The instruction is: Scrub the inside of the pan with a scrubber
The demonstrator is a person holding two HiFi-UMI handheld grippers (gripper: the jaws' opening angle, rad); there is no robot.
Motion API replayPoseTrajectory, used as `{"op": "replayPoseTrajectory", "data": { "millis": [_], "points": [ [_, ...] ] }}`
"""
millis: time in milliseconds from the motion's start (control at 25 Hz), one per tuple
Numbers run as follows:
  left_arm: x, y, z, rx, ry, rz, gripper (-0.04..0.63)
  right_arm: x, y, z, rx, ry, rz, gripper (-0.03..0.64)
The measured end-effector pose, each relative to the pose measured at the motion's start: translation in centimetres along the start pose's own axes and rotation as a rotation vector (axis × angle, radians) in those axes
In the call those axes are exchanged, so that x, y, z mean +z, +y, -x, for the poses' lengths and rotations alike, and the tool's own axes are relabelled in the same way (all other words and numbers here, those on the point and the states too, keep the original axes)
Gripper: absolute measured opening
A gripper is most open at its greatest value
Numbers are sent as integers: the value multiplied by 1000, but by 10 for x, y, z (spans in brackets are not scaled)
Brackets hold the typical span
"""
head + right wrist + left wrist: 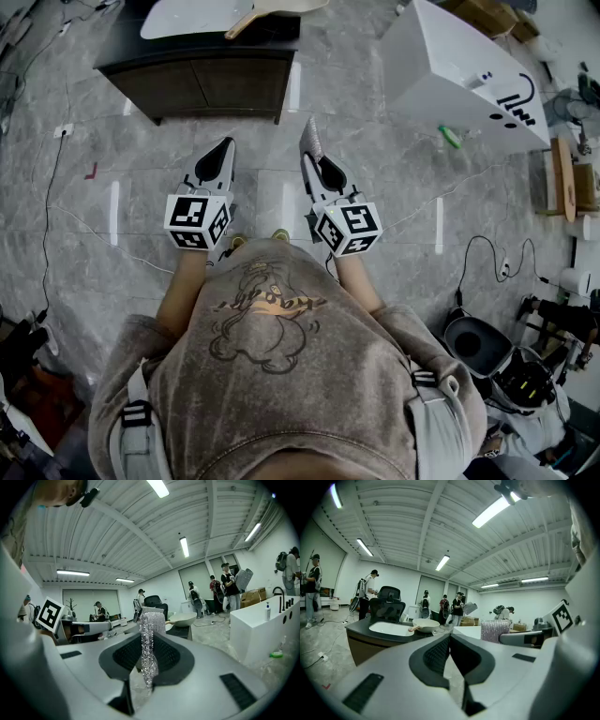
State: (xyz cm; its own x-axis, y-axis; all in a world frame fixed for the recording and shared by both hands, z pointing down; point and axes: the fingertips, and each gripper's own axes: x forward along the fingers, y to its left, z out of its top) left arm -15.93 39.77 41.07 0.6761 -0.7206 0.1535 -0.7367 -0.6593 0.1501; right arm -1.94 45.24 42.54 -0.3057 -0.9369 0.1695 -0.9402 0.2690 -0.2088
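In the head view, the left gripper (225,145) and the right gripper (317,159) are being held out roughly level over the grey stone-tiled floor (403,187). Both are well apart from the dark cabinet counter (197,66), so scrubbing is judged as not yet being started. The cream round pan with a wooden handle (286,5) is sitting on that counter, just beside the white sink basin (187,19). In the left gripper view, the jaws are being pressed together on nothing, probably so that this gripper is free for steadying the pan. In the right gripper view, the silvery, glittering mesh scrubber (150,644) is being pinched upright between the jaws. Its top is standing clear of the tips, ready for rubbing. The pan is showing pale and shallow; any soiling is too small to be made out.
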Motion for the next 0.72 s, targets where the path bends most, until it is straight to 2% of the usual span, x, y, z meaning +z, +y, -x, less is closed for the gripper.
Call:
{"op": "replayPoseTrajectory", "data": {
  "millis": [360,720],
  "points": [
    [0,-1,-5,19,5,-1,17,-1,-3,0,34,-14,-17,80],
    [-3,-11,-28,63,-13,-5,18,-6,-33,13,75,-10,-25,80]
  ]
}}
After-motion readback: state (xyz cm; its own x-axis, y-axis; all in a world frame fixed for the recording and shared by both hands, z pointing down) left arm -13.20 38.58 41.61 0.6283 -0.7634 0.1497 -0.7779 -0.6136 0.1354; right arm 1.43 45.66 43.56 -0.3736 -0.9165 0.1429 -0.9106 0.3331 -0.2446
